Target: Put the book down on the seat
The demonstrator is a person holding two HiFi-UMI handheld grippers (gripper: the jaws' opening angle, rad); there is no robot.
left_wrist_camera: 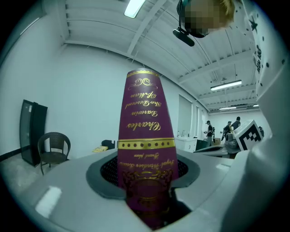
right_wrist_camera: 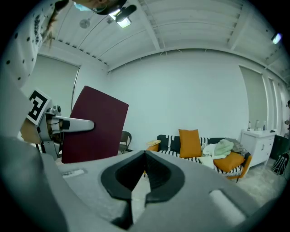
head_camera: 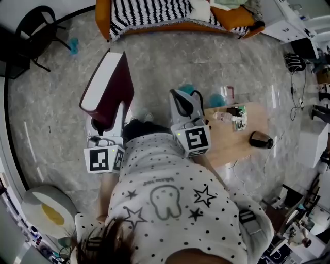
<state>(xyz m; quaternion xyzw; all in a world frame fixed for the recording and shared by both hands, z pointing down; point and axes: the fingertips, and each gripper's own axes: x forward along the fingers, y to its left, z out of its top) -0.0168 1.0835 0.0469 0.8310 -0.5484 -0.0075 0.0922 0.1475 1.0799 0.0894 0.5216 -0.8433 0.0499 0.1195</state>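
Carry step: left gripper [head_camera: 105, 122] pinches book [head_camera: 106, 82], well short of sofa [head_camera: 149, 14]; right gripper [head_camera: 180, 101] pressed together, empty. Next: reach sofa, lower book.

Bare floor [head_camera: 154, 67] lies open all the way up to the sofa [head_camera: 149, 15]. Cushions [head_camera: 234, 18] and clothes [right_wrist_camera: 220, 148] crowd its right end, and the striped left part is free. A cluttered tabletop [head_camera: 227, 147] blocks the right, and a chair [left_wrist_camera: 54, 147] stands far left.

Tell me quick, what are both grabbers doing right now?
Left gripper: closed on the maroon book.
Right gripper: closed, holding nothing.
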